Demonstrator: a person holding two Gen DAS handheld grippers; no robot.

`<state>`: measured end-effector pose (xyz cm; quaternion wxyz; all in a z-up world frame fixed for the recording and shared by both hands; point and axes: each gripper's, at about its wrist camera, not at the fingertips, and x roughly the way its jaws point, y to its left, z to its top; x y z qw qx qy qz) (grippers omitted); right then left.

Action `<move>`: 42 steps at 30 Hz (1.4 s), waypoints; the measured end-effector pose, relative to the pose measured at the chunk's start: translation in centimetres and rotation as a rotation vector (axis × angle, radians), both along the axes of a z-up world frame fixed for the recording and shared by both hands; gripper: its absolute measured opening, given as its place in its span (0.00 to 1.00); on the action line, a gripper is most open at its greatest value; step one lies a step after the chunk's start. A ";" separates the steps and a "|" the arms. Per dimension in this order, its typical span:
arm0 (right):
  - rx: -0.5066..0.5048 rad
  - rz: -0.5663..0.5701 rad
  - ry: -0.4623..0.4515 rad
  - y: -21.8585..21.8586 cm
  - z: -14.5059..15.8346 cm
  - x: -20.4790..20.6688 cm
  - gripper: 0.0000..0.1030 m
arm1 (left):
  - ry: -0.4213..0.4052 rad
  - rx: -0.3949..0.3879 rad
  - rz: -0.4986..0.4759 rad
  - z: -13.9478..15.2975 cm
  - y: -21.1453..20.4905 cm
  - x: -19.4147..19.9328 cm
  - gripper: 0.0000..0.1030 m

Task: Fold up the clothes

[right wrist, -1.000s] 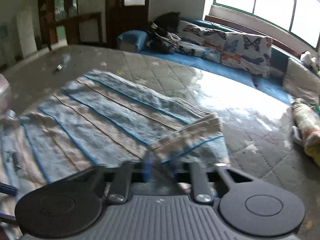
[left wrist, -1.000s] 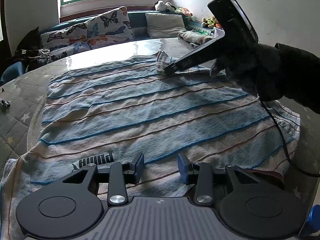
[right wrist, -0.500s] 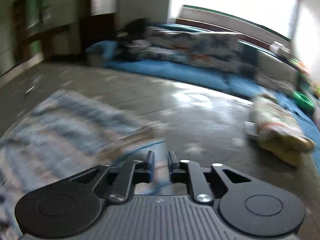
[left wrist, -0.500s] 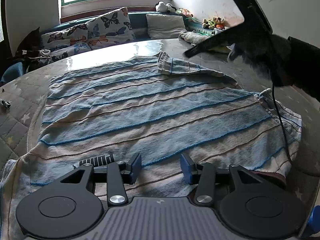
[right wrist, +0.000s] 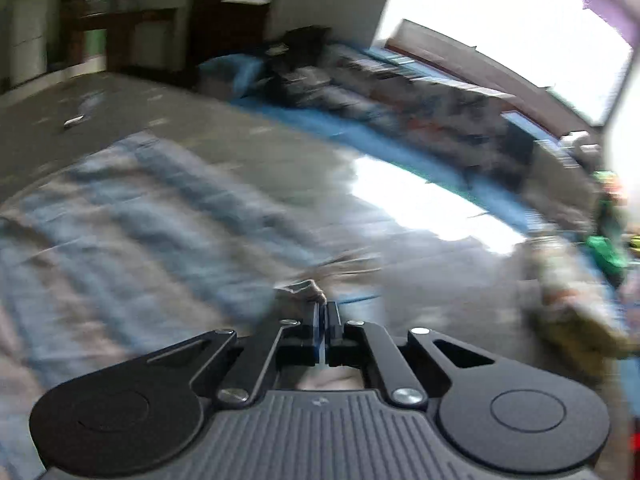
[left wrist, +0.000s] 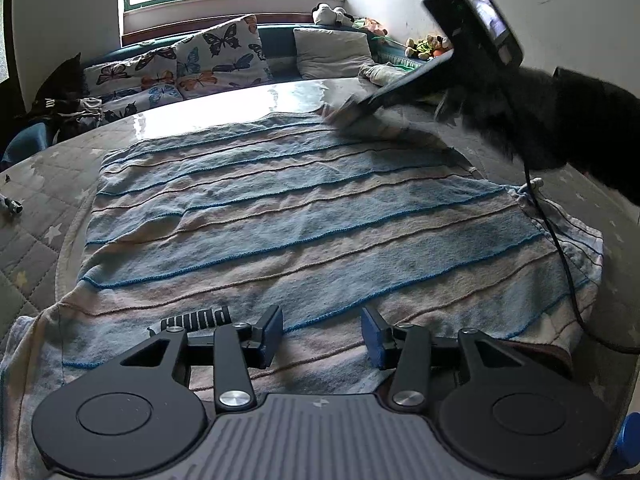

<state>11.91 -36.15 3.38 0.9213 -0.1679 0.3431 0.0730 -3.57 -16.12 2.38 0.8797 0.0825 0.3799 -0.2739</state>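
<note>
A blue and beige striped garment [left wrist: 288, 216] lies spread flat on the quilted grey surface. My left gripper [left wrist: 322, 330] is open and hovers just above the garment's near hem, beside a black logo [left wrist: 196, 322]. My right gripper [right wrist: 325, 312] is shut on the garment's sleeve [right wrist: 304, 290]; the right wrist view is blurred. In the left wrist view the right gripper [left wrist: 352, 106] sits at the folded sleeve [left wrist: 368, 122] at the far right corner of the garment.
Butterfly cushions [left wrist: 180, 68] and a grey pillow [left wrist: 332, 52] line the far bench under the window. Soft toys [left wrist: 428, 44] sit at the back right. A small metal object [left wrist: 10, 206] lies at the left. A black cable [left wrist: 560, 256] hangs over the garment's right side.
My right gripper lifted away from the sleeve, came back down to it and has closed on it. My left gripper has stayed open over the near hem.
</note>
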 end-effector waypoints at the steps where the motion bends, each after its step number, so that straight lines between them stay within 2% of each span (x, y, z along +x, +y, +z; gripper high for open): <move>1: -0.003 -0.049 -0.015 -1.3 0.5 0.4 0.02 | -0.001 0.000 0.000 0.0 0.0 0.0 0.45; 6: 0.032 -0.245 -0.032 -7.0 2.0 2.0 0.11 | -0.002 -0.005 0.001 0.0 0.1 0.0 0.45; 10: 0.126 -0.229 0.002 -8.0 1.4 1.7 0.11 | -0.003 -0.003 0.000 -0.1 0.0 0.1 0.46; 12: 0.164 -0.170 0.056 -7.3 0.5 1.9 0.11 | -0.003 0.000 -0.001 -0.1 0.0 0.1 0.46; 15: 0.120 -0.141 0.125 -6.0 -1.5 2.7 0.11 | -0.003 0.001 0.000 -0.1 0.0 0.0 0.46; 18: 0.096 -0.137 0.142 -6.0 -2.1 3.3 0.12 | -0.004 0.004 0.000 0.0 0.0 0.0 0.46; 21: 0.060 -0.156 0.135 -6.0 -1.1 3.2 0.12 | -0.007 0.012 0.003 0.0 -0.1 -0.2 0.46; 25: 0.097 -0.131 0.087 -6.8 2.3 0.2 0.14 | -0.019 0.022 0.008 0.3 -0.1 -0.5 0.46; 28: 0.093 -0.104 0.061 -6.9 4.2 -3.4 0.25 | -0.037 0.021 0.005 0.9 -0.2 -1.0 0.46; 32: 0.082 -0.091 0.040 -7.5 5.6 -9.1 0.25 | -0.073 0.003 -0.022 2.0 -0.9 -2.3 0.47; 37: 0.150 -0.151 0.045 -9.8 5.1 -14.9 0.27 | -0.110 -0.040 -0.079 3.3 -3.1 -3.9 0.47; 42: 0.213 -0.267 0.038 -12.3 3.0 -20.5 0.31 | -0.107 -0.046 -0.172 2.9 -6.1 -5.6 0.47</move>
